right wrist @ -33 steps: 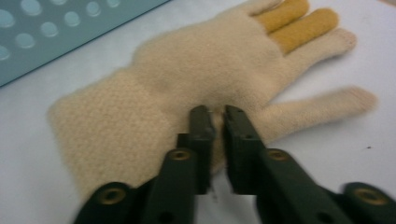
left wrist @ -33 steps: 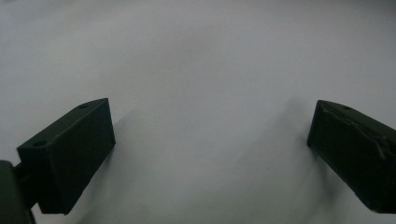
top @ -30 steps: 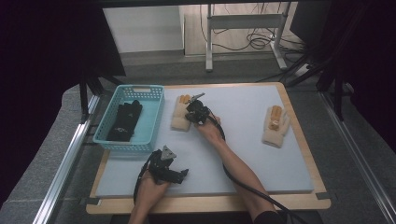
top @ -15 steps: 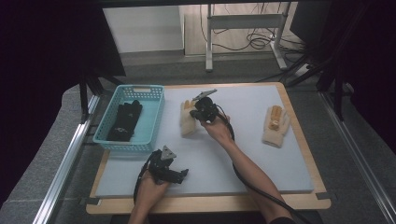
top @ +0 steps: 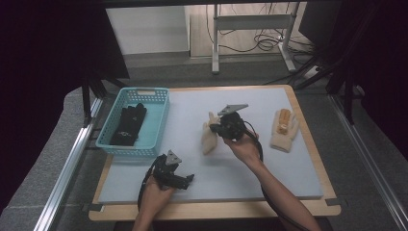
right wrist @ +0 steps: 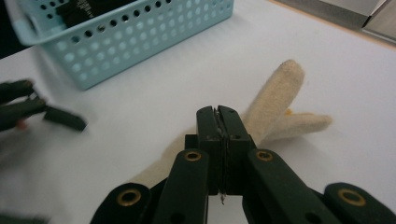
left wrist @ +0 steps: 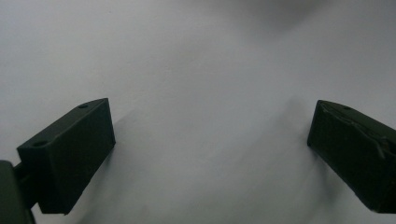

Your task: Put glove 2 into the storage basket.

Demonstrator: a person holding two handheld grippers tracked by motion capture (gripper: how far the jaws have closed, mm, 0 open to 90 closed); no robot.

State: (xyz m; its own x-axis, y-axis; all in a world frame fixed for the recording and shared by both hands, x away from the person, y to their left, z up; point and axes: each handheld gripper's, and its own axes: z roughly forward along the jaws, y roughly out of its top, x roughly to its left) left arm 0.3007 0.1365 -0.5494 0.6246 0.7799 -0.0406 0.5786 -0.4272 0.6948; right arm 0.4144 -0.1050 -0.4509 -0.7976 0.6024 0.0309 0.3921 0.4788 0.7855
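Here, the right tongs (top: 217, 129) clamp shut on a cream knitted glove (top: 210, 137), held just above the middle of the pale grey worktop (top: 192, 108), its fingers dangling; the grip looks meant for carrying it toward the perforated turquoise plastic basket (top: 159, 120), where a black glove (top: 129, 125) already lies. A second cream glove with orange patches (top: 284, 129) waits near the worktop's right edge. The left tongs (top: 185, 180) rest wide open on the near side. Cables and a metal stand crowd the floor behind.
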